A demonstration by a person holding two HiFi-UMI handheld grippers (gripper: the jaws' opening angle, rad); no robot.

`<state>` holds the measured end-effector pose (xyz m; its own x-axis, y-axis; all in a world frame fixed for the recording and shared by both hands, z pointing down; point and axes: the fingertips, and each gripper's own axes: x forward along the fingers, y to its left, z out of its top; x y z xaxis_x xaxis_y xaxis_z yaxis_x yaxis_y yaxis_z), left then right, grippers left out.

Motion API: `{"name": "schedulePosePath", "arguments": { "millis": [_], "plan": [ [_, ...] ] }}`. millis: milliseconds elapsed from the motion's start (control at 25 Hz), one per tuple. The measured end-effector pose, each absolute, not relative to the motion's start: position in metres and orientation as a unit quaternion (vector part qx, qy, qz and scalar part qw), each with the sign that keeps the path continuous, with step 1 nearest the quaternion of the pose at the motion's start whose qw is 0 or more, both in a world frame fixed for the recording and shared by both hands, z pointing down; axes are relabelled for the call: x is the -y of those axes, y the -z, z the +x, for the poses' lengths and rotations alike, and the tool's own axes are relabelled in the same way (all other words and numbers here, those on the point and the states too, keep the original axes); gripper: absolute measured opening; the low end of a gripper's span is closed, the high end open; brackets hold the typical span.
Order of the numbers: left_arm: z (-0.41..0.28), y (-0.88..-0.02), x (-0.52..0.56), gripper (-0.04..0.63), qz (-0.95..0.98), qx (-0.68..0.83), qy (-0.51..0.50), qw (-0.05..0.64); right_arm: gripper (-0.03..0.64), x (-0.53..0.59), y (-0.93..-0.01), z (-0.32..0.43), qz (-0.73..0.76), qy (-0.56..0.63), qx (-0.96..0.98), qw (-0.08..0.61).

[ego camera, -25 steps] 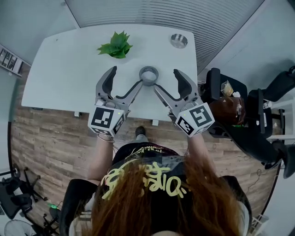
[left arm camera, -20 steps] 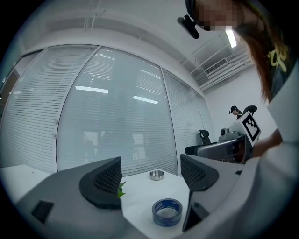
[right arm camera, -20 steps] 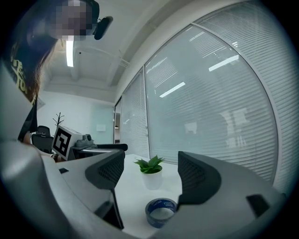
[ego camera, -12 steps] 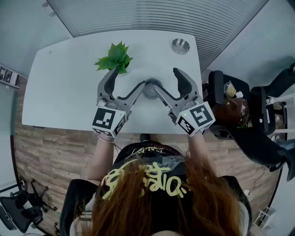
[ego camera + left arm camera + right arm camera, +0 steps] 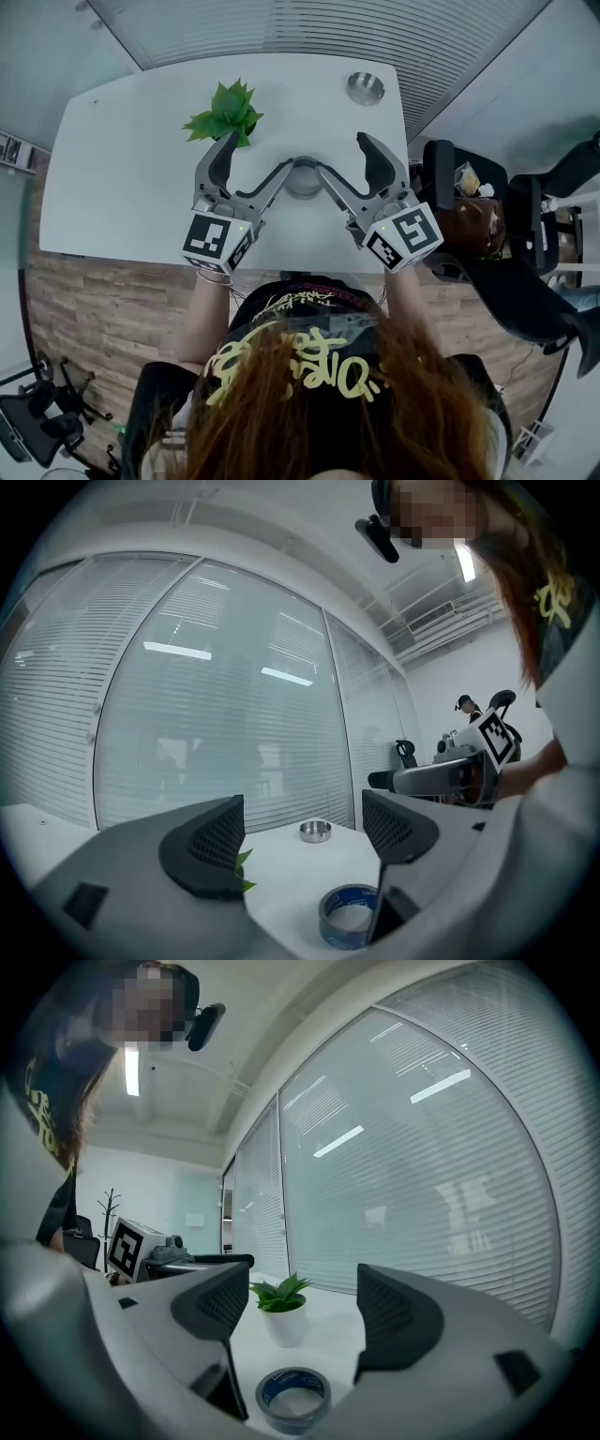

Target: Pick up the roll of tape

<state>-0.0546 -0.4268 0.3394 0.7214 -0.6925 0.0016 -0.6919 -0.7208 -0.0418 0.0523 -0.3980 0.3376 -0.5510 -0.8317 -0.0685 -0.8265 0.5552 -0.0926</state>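
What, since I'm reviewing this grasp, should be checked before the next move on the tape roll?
1. Left hand-held gripper open, empty: ok.
2. Right hand-held gripper open, empty: ok.
3. Tape roll lying flat on the table: ok.
4. Roll between one gripper's jaws: not ok; it lies between the two grippers' inner jaws.
5. Left outer jaw clear of the potted plant: cannot tell.
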Motion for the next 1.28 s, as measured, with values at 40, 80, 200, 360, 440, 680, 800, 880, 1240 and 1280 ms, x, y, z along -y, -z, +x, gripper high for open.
{"name": "schedulePosePath", "arguments": {
  "millis": [40,80,200,360,440,680,800,880,1240,1280],
  "plan": [
    [-0.055,-0.337,0.427,0.390,-0.926,-0.377,0.008,0.019,0.342,0.399,-0.337,0.053,-0.466,0.025,-0.883,0.050],
    [-0.055,-0.335,0.428,0.390,-0.925,-0.380,0.007,0.020,0.342,0.400,-0.336,0.053,-0.460,0.025,-0.886,0.048],
    [-0.057,-0.331,0.431,0.390,-0.920,-0.392,-0.002,0.016,0.342,0.406,-0.331,0.054,-0.442,0.018,-0.896,0.044],
    [-0.052,-0.342,0.427,0.385,-0.929,-0.369,0.001,0.007,0.342,0.408,-0.336,0.055,-0.412,0.011,-0.911,0.030],
    [-0.046,-0.354,0.416,0.383,-0.941,-0.338,0.015,0.010,0.342,0.407,-0.347,0.056,-0.394,0.018,-0.919,0.016],
    [-0.032,-0.410,0.393,0.383,-0.959,-0.270,0.083,-0.007,0.342,0.396,-0.420,0.041,-0.302,0.029,-0.948,-0.098],
    [-0.029,-0.439,0.392,0.383,-0.958,-0.259,0.119,-0.023,0.342,0.386,-0.461,0.034,-0.256,0.043,-0.952,-0.160],
    [-0.026,-0.454,0.392,0.383,-0.957,-0.249,0.141,-0.033,0.342,0.383,-0.482,0.033,-0.239,0.049,-0.950,-0.194],
    [-0.018,-0.514,0.404,0.383,-0.941,-0.208,0.264,-0.043,0.342,0.396,-0.527,0.028,-0.204,0.048,-0.942,-0.264],
    [-0.017,-0.520,0.404,0.383,-0.938,-0.204,0.275,-0.045,0.342,0.398,-0.530,0.027,-0.200,0.046,-0.940,-0.272]
  ]
}}
